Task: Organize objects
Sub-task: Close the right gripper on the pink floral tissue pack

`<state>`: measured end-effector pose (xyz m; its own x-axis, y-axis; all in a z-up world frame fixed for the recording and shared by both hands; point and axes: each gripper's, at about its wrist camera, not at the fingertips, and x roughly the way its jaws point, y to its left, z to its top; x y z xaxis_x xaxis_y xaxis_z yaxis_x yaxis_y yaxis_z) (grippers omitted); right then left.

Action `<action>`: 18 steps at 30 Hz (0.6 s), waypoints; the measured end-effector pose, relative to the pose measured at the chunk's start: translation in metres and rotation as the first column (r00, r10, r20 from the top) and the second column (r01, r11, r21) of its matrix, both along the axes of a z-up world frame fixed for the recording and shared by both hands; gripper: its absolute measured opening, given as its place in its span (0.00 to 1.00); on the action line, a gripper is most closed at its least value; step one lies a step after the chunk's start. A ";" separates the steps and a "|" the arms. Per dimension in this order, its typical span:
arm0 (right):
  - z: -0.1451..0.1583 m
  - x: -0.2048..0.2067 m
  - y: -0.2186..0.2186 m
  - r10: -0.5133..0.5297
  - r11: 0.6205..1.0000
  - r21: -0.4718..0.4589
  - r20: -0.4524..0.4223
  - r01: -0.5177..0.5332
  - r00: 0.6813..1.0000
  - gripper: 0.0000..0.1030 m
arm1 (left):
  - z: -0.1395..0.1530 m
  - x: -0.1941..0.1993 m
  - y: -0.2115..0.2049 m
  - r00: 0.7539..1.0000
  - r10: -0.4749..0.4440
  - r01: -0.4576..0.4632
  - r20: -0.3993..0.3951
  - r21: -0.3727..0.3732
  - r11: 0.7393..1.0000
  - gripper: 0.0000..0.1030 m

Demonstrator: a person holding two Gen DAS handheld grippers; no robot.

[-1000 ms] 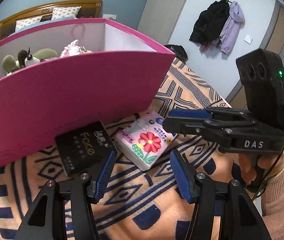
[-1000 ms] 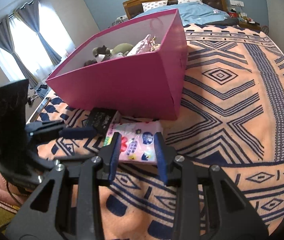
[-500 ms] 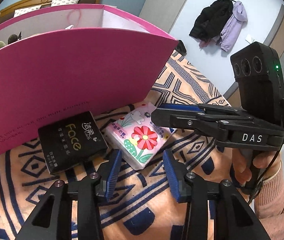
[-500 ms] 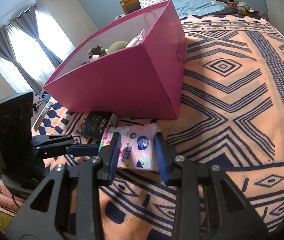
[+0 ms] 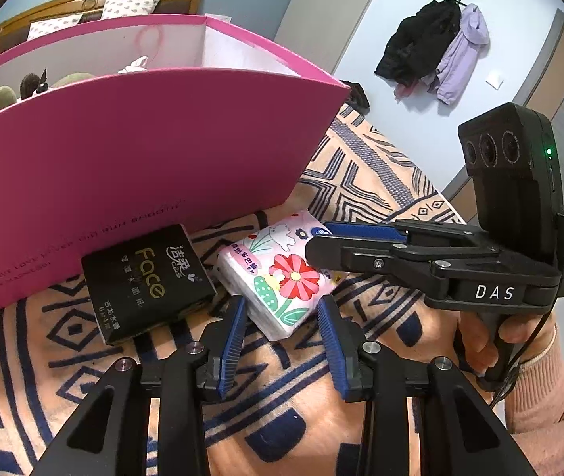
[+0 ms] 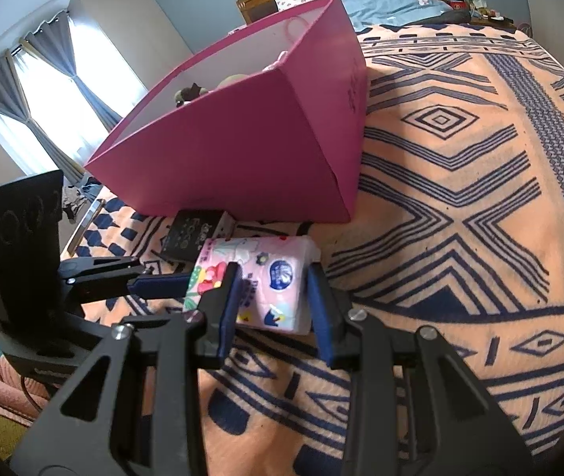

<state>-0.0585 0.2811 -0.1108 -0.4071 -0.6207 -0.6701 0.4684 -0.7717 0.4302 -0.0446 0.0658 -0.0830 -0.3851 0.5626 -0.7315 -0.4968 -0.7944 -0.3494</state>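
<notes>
Pink and flowered, the tissue pack (image 5: pixel 282 277) lies on your bed's orange patterned blanket (image 5: pixel 361 166), at about 12 o'clock from both of your tools. Your left tool (image 5: pixel 282 317) has just been closing its jaws; its blue pads stand narrowly apart on either side of the pack's near corner, and you cannot tell from this view whether they press it. Your right tool (image 6: pixel 270 289) sits over the same pack (image 6: pixel 270 273) from the other side, jaws narrowly apart with the pack's near end between the pads, and contact is just as unclear.

Your left camera gives what the right one hides: the black tissue pack (image 5: pixel 147 281) with "Face" readable on its top, touching the pink pack's edge at 10 o'clock, your right hand (image 5: pixel 488 341) on its handle at 3 o'clock, and coats (image 5: pixel 436 51) hanging on the wall at 1 o'clock. Your right camera gives the magenta box (image 6: pixel 250 158) as a whole, at 11 o'clock, with plush toys (image 6: pixel 190 93) inside, the curtained window (image 6: pixel 44 99) at 10 o'clock, and the wide stretch of blanket (image 6: pixel 460 198) at 2 o'clock. The black pack (image 6: pixel 194 234) there is half hidden behind the pink one, against the box's base.
</notes>
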 end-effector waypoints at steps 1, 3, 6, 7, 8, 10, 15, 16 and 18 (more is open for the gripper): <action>0.001 0.002 0.000 0.000 1.000 0.000 -0.003 0.000 1.000 0.35 | 0.000 0.001 -0.001 1.000 0.000 0.000 -0.002 0.002 1.000 0.36; 0.002 0.004 0.001 0.000 1.000 0.000 -0.006 0.000 1.000 0.35 | 0.002 0.002 -0.003 1.000 -0.001 0.001 -0.005 0.003 1.000 0.36; 0.005 0.007 0.000 -0.001 1.000 0.001 -0.014 0.001 1.000 0.36 | 0.003 0.003 0.000 1.000 -0.003 0.003 -0.010 0.000 1.000 0.36; 0.006 0.008 0.000 -0.001 1.000 0.003 -0.017 0.001 1.000 0.36 | 0.003 0.004 -0.001 1.000 -0.004 0.004 -0.010 -0.001 1.000 0.36; 0.007 0.009 0.000 -0.001 1.000 0.003 -0.020 0.001 1.000 0.36 | 0.003 0.005 -0.001 1.000 -0.005 0.005 -0.011 -0.002 1.000 0.36; 0.009 0.011 0.000 -0.003 1.000 0.002 -0.025 0.003 1.000 0.36 | 0.003 0.005 0.001 1.000 -0.005 0.005 -0.011 -0.003 1.000 0.36; 0.016 0.019 -0.001 0.002 1.000 -0.003 -0.044 -0.002 0.999 0.36 | 0.008 0.008 0.004 1.000 -0.007 0.007 -0.025 -0.007 1.000 0.36; 0.016 0.019 -0.001 0.003 1.000 -0.002 -0.047 -0.004 0.999 0.36 | 0.009 0.010 0.002 1.000 -0.007 0.007 -0.029 -0.008 1.000 0.36; 0.019 0.022 -0.002 0.007 1.000 0.000 -0.054 -0.007 0.998 0.36 | 0.013 0.012 0.000 0.999 -0.007 0.007 -0.035 -0.007 1.000 0.36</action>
<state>-0.0366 0.2790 -0.0918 -0.4388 -0.6236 -0.6469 0.4963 -0.7684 0.4040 -0.0323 0.0656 -0.0700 -0.4065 0.5606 -0.7215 -0.5145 -0.7930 -0.3263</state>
